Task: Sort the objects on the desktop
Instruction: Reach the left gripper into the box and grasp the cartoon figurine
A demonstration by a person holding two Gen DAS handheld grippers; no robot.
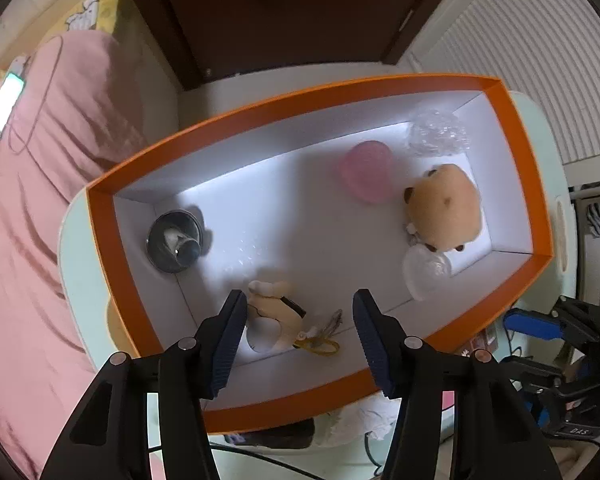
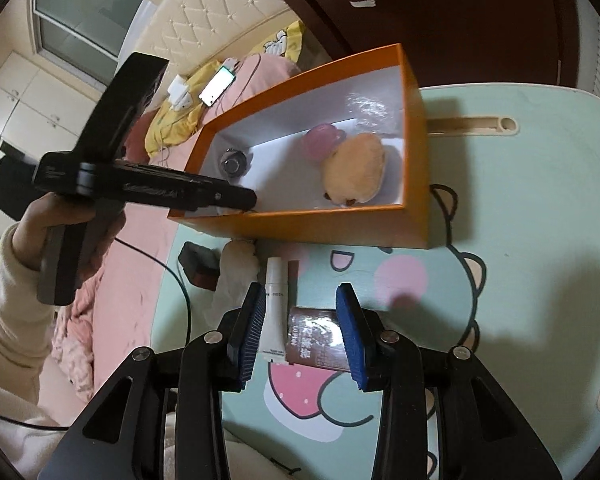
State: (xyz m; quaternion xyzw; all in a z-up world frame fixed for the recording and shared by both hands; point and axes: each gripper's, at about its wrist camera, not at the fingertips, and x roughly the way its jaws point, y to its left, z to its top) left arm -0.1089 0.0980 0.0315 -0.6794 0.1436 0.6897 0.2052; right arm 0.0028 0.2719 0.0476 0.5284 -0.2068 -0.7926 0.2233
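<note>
Desktop objects are split between 2 places right now: some sit inside the orange box [image 1: 112,240], others lie on the mint table [image 2: 520,240] in front of it. In the box I see a tan plush [image 1: 444,208], a pink cup [image 1: 366,176], a dark round tin [image 1: 175,241], crinkled clear wrap [image 1: 438,134] and a small figure keychain [image 1: 276,320].

My left gripper [image 1: 298,336] hangs over the box's near end, fingers wide, nothing between them, with the keychain just below. My right gripper [image 2: 302,332] hovers low over the table, fingers also wide and empty, straddling a white tube [image 2: 274,312] and a brown packet [image 2: 316,338] lying side by side.

I reckon the tube is light, a bit squashy and slick; pinching across its stiffer cap end or mid-body should hold better than the flat crimped tail. The packet looks thin and floppy, so I'd take it by an edge.

A black case [image 2: 200,266] and a white crumpled tissue [image 2: 238,264] sit near the box's outer wall.
</note>
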